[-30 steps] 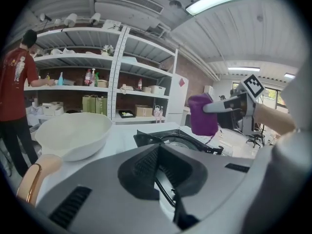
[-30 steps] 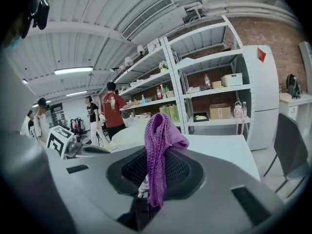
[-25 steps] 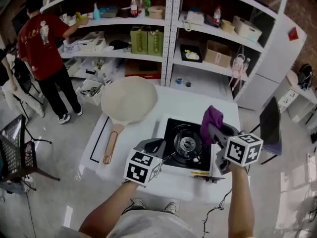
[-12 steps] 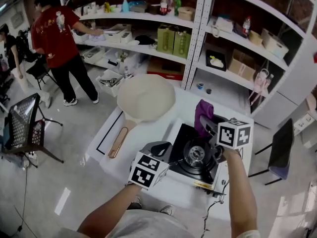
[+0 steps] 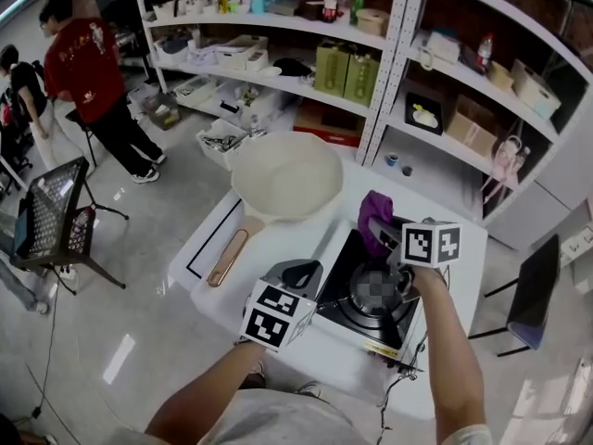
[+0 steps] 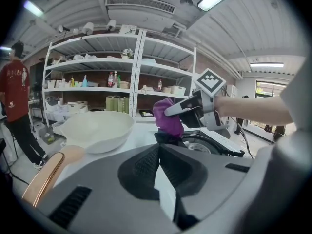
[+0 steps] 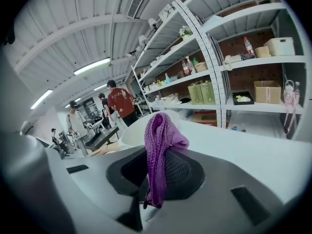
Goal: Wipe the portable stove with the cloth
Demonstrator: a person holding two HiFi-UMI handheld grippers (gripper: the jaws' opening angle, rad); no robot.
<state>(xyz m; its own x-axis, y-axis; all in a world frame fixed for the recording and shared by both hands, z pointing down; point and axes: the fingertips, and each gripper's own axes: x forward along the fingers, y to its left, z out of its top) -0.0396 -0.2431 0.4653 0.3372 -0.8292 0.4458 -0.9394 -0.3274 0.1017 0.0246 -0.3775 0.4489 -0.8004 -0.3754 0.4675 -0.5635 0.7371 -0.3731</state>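
Cloth (image 5: 373, 219) has slid to the portable stove's (image 5: 345, 290) far edge, your right gripper's (image 5: 382, 239) jaws clamped on it. Left gripper (image 5: 295, 274) jaws closed, empty. Wiping looks underway.

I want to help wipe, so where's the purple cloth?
In the head view, the purple cloth is pinched in the right gripper at the far edge of the portable stove, right of the white pan.
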